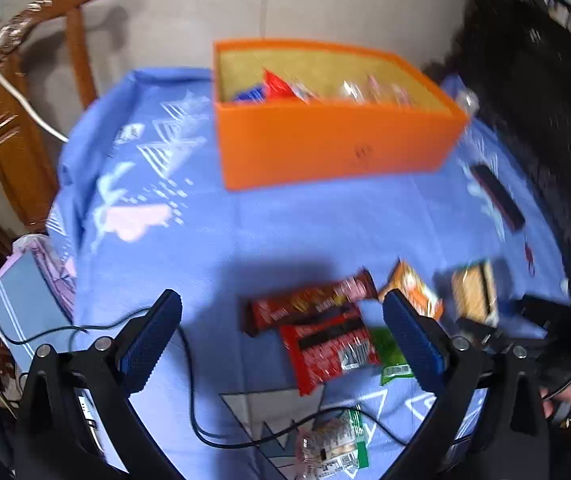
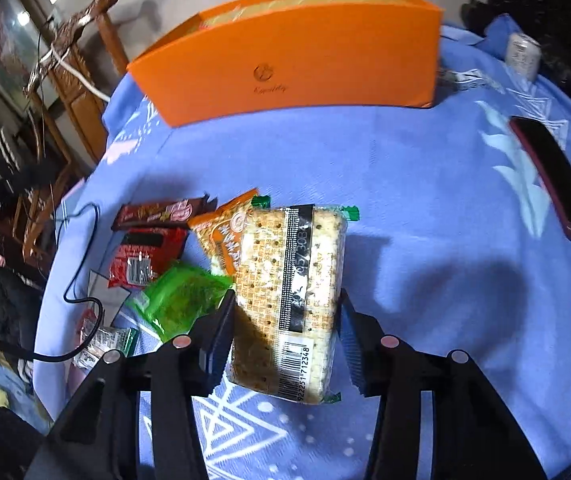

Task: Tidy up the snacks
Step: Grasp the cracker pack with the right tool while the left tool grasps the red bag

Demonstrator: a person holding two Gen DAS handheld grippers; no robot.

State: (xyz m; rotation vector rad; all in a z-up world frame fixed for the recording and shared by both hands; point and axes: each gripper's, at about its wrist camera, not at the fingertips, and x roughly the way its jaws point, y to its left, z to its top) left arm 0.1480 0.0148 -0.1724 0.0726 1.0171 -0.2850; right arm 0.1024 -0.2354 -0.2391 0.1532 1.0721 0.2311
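Blue cloth (image 2: 425,208) lies bare before the orange box (image 2: 285,68); your right tongs (image 2: 285,328) clamp the cracker pack (image 2: 289,292), left tongs (image 1: 281,332) gape empty.

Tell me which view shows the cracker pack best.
Right wrist. The cracker pack fills the centre, sharp enough to show its barcode, sitting between the right gripper fingers. In the left wrist view the same pack is small, blurred and off to the right edge.
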